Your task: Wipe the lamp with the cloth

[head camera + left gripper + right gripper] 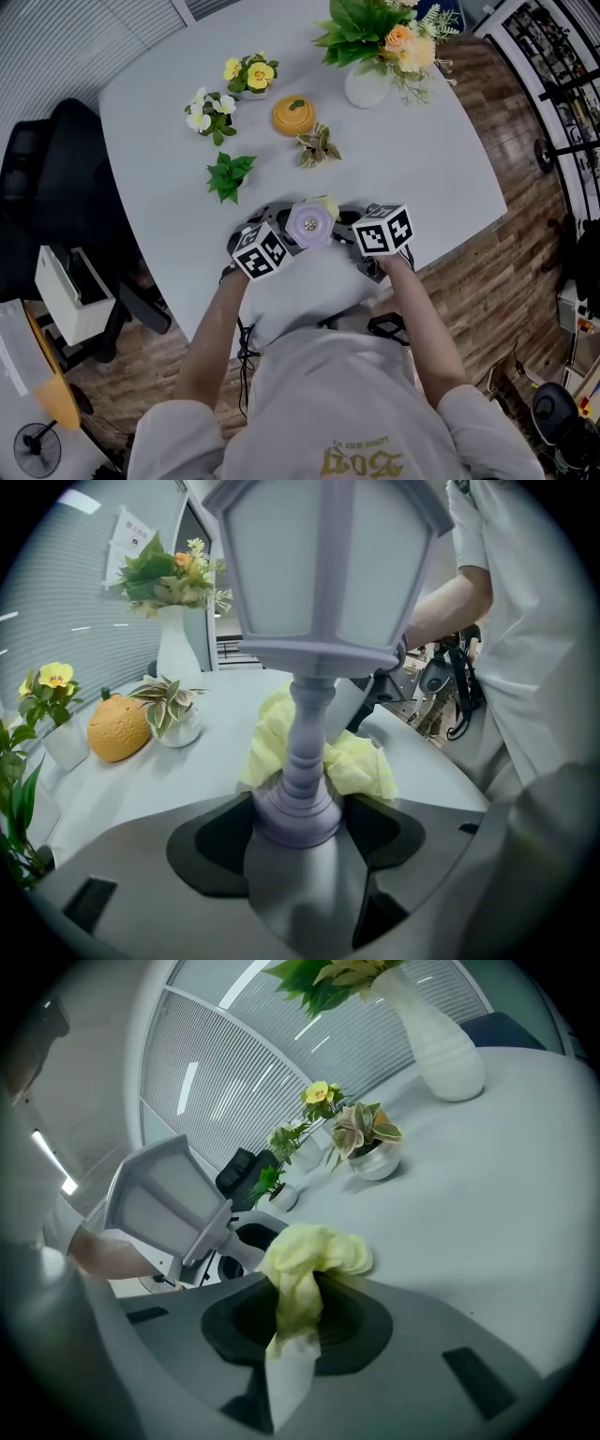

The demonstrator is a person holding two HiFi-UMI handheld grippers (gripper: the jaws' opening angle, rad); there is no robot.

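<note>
While left gripper (pixel 298 860) clamps lamp (pixel 323 574) by its foot, right gripper (pixel 295 1326), pinching cloth (pixel 314 1251), should rub lightly, lamp steady.

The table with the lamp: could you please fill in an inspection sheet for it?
Surface: pale table, no spills seen.
Job's things: purple lamp held by its base; yellow cloth beside its stem.
Clutter: white vase of flowers, orange ornament, four small potted plants.
Grippers: left gripper shut on the lamp; right gripper shut on the cloth.
Cables: one dark cable hanging below the table edge.
Surroundings: wood floor, black chair.
</note>
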